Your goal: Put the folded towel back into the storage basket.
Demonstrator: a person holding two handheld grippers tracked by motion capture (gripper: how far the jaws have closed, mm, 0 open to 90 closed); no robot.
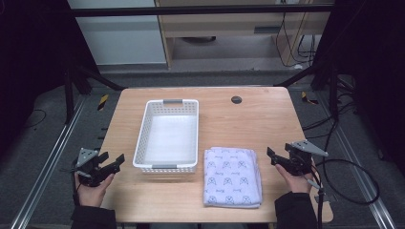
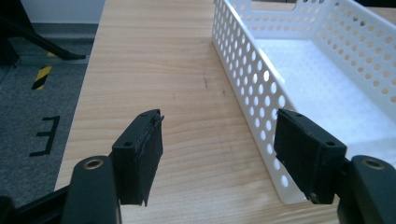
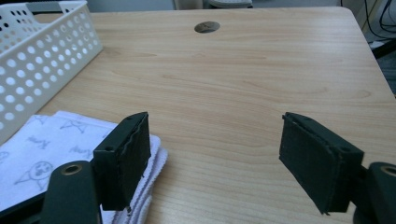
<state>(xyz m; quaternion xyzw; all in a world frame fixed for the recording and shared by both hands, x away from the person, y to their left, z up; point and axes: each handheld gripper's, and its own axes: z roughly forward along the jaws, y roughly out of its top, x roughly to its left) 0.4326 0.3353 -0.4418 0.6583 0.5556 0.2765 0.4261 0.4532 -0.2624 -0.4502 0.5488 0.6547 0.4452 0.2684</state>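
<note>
While I hold both tools low near the front edge of the table (image 1: pixel 267 114), my left hand (image 1: pixel 91 191) sits at the left front corner and my right hand (image 1: pixel 295 180) sits by the right edge. The left gripper (image 1: pixel 114 161) has its jaws spread wide with nothing between them, and it points at the near corner of the basket (image 2: pixel 243 70). The right gripper (image 1: pixel 271 155) is wide open too and holds nothing. I count one white basket (image 1: pixel 167 136) with holes in its walls, and it has nothing inside. I count one folded cloth (image 1: pixel 232 176), pale purple with little faces, lying flat at the front edge just right of the basket. The right gripper is just beside the cloth (image 3: pixel 42 163), not touching it. One dark round hole (image 1: pixel 236 99) sits near the back edge.
</note>
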